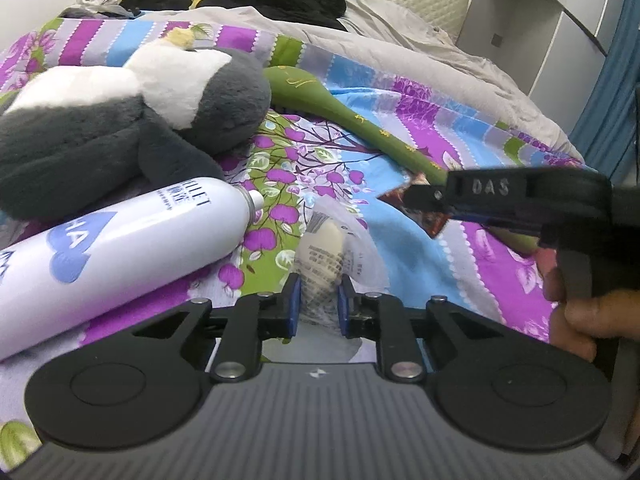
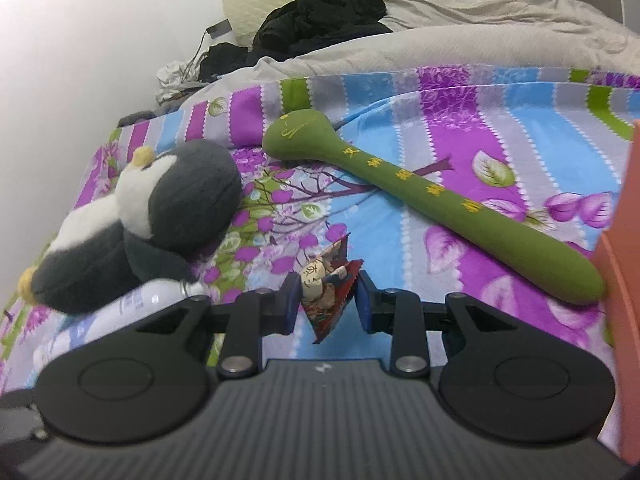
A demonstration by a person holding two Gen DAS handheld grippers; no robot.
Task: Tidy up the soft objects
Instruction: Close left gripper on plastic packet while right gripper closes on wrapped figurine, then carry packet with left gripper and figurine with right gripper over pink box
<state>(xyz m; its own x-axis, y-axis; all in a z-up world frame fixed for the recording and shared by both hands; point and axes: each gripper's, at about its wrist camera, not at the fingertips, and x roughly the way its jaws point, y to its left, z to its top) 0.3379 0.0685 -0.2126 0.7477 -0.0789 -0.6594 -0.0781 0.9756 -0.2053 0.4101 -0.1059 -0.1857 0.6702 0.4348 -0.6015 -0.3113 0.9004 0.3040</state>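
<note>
In the left wrist view, the left tongs (image 1: 318, 300) stand narrow, pinched on a clear packet (image 1: 326, 258) with something pale inside it, held just off the bed (image 1: 400, 208). Only the packet's near end sits between the pads, so the slick film could slide out if the hand swings fast. The white can (image 1: 120, 240) lies just beside the packet on the left, its nozzle touching the penguin (image 1: 132, 120); a careless sweep could set the can rolling toward the bed's near edge. The right tongs (image 1: 420, 200) reach in from the right, over the tail of the green toy (image 1: 360, 120). In the right wrist view, the right tongs (image 2: 326, 300) are narrow on a red printed sachet (image 2: 328, 292), gripped off-centre and tilted, so it may twist loose. The green toy (image 2: 420, 184) lies diagonally across the bed's middle, and the penguin (image 2: 140, 216) rests toward the left edge. An orange wall (image 2: 620, 280), perhaps a bin, shows at the right; I cannot see what it holds.
</note>
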